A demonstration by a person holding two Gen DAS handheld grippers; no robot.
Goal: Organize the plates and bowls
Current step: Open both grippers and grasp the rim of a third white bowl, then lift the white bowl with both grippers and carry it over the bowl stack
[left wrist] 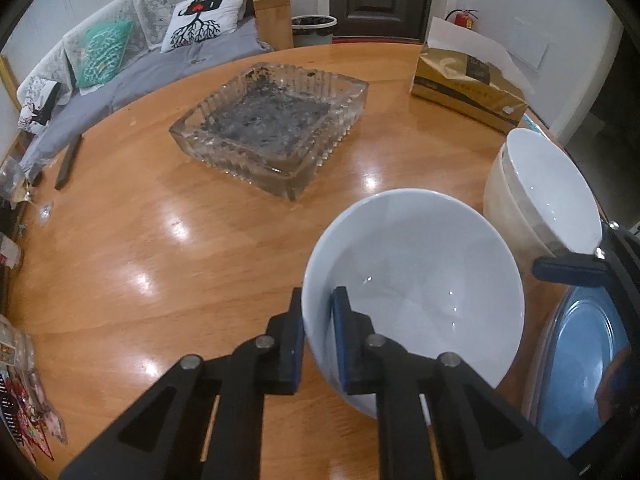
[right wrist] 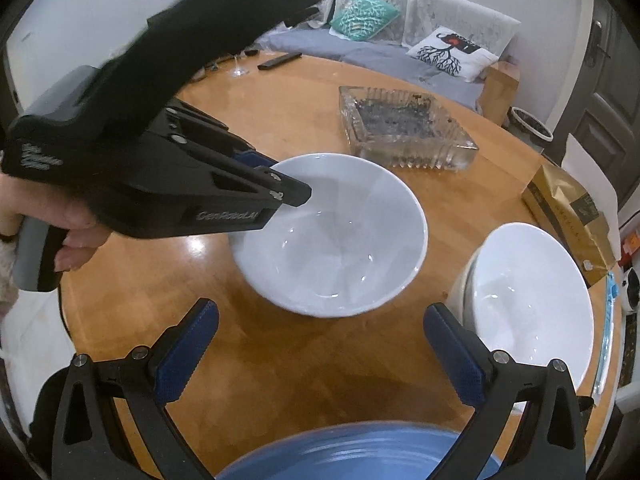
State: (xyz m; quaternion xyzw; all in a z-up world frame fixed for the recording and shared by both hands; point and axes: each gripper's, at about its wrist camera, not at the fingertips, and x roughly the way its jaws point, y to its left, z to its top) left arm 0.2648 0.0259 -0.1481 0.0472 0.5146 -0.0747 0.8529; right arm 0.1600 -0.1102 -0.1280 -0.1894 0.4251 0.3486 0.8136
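My left gripper [left wrist: 318, 322] is shut on the near rim of a white bowl [left wrist: 416, 276], one finger inside and one outside; the bowl seems held just above the round wooden table [left wrist: 160, 260]. The right wrist view shows this bowl [right wrist: 332, 240] with the left gripper [right wrist: 280, 188] clamped on its left rim. A stack of white bowls [left wrist: 540, 188] stands to the right, also in the right wrist view [right wrist: 528, 300]. My right gripper [right wrist: 320, 344] is open and empty, above a blue plate [right wrist: 352, 456]. The blue plate [left wrist: 580, 364] lies at the right edge of the left wrist view.
A square glass ashtray [left wrist: 272, 120] sits mid-table, also seen from the right [right wrist: 404, 128]. A gold tissue box [left wrist: 468, 88] stands at the far right. A remote [right wrist: 280, 60] and a wine glass [right wrist: 240, 68] lie at the far edge. A sofa with cushions [left wrist: 108, 52] is behind.
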